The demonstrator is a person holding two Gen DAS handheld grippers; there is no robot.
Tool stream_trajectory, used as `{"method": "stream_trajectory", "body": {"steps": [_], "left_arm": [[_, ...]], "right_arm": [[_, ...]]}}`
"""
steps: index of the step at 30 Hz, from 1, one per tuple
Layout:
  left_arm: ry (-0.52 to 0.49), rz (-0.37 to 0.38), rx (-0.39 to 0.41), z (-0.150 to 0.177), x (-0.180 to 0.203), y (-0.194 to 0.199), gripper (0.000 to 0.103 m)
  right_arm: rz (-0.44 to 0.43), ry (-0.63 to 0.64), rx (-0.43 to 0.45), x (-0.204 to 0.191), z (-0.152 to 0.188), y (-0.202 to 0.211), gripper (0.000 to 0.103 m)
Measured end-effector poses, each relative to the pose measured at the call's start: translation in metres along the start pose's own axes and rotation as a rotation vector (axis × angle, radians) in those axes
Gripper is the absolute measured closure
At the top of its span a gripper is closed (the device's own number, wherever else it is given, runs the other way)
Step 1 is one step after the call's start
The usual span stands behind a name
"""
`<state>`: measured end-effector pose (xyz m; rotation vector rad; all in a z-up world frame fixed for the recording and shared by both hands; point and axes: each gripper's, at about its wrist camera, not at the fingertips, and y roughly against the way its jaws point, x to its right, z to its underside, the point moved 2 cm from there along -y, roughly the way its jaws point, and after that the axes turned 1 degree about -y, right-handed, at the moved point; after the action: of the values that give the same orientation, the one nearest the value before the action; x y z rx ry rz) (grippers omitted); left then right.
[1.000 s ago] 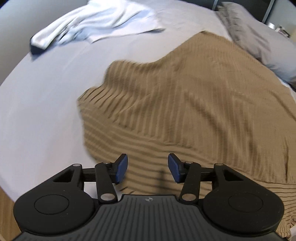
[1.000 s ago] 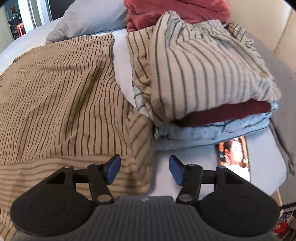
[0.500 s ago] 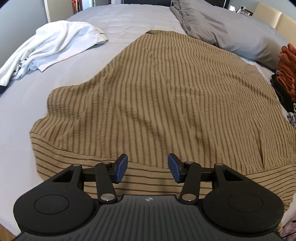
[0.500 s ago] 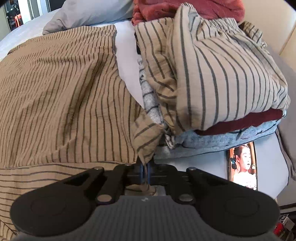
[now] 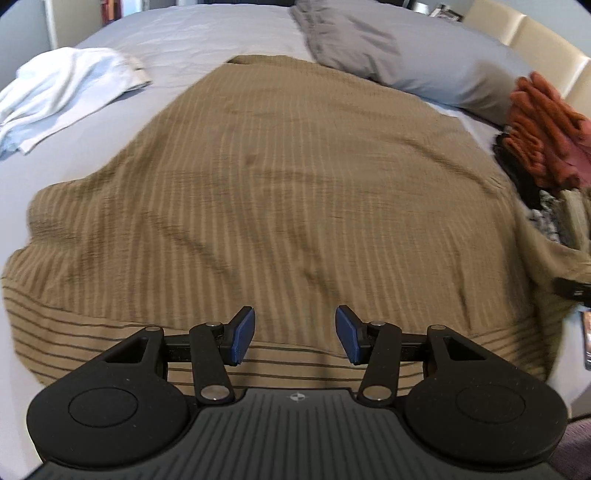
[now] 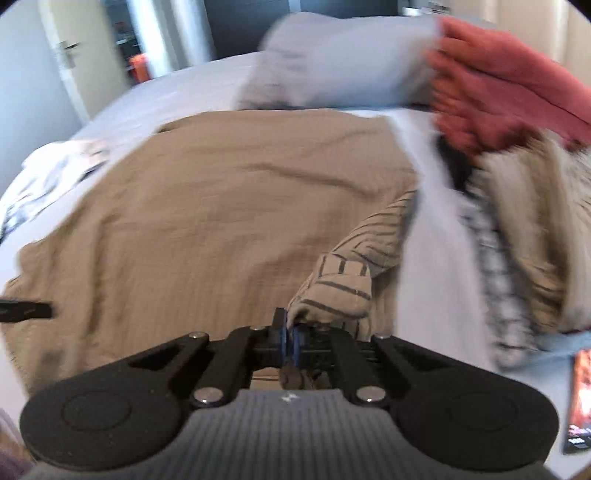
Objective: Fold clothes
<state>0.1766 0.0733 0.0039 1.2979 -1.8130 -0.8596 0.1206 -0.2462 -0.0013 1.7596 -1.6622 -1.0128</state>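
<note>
Left view: the left gripper (image 5: 294, 334) is held open and empty above the tan garment (image 5: 280, 192) spread on the bed (image 5: 207, 33); a white garment (image 5: 62, 92) and pillow (image 5: 399, 55) lie beyond.

Right view: a garment corner (image 6: 332, 288) is pinched in the closed right gripper (image 6: 289, 341), beside the stack (image 6: 517, 229).

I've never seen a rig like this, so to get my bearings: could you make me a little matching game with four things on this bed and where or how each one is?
Things:
1. left gripper
2. right gripper
3. white garment
4. grey pillow

States or places:
a. crumpled at the bed's far left
b. shut on a corner of the tan striped garment
c. open, nothing between its pads
d. at the head of the bed, beyond the tan cloth

Pairs: 1-c, 2-b, 3-a, 4-d
</note>
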Motion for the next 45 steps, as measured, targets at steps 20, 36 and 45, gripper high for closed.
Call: {"method": "stream_trajectory", "body": {"steps": [20, 36, 45], "left_arm": [[-0.108, 0.096, -0.046, 0.007, 0.037, -0.015, 0.054], [-0.291, 0.181, -0.042, 0.013, 0.092, -0.034, 0.045], [-0.299, 0.175, -0.099, 0.009, 0.104, -0.072, 0.071]], "right_arm": [[-0.158, 0.237, -0.129, -0.079, 0.047, -0.004, 0.056], [-0.081, 0.327, -0.159, -0.022, 0.075, 0.019, 0.052], [-0.032, 0.393, -0.182, 0.006, 0.099, 0.019, 0.051]]}}
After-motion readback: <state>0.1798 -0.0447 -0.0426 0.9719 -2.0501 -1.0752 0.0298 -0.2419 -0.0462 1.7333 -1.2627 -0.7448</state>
